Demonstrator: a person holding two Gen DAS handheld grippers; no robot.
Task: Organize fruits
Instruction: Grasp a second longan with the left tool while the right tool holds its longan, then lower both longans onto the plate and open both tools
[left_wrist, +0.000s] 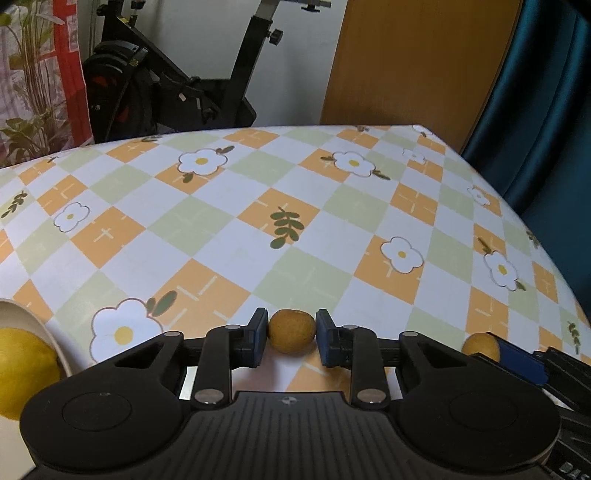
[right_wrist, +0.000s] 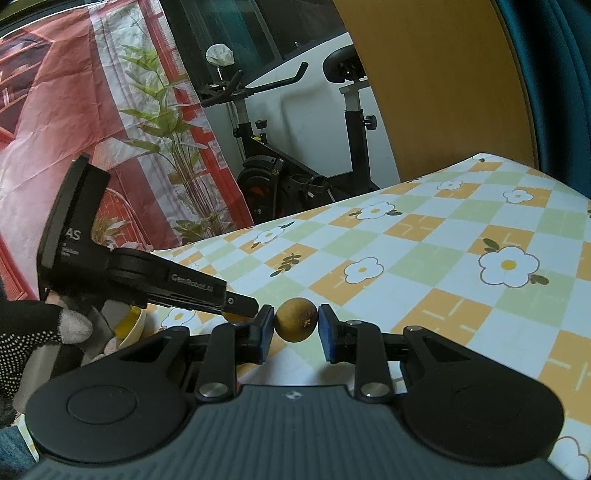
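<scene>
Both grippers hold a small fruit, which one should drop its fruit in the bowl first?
Probably the left gripper: the bowl holding a lemon sits just beside it, while the right gripper is farther away.

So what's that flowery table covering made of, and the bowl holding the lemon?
The table covering looks like wipe-clean vinyl or oilcloth: smooth, printed checks and flowers, with a soft sheen. The bowl seems glazed ceramic or hard plastic; its cream rim is smooth and slightly glossy, but too little shows to be sure.

Rig condition: two matching black handheld grippers.
Left gripper (left_wrist: 291, 334) and right gripper (right_wrist: 296, 326) had blue pads, silver pivot screws behind the fingers, ribbed grey bodies; left side lettered "GenRobot.ai". Gloved hand (right_wrist: 33, 336) wore black dotted knit.
</scene>
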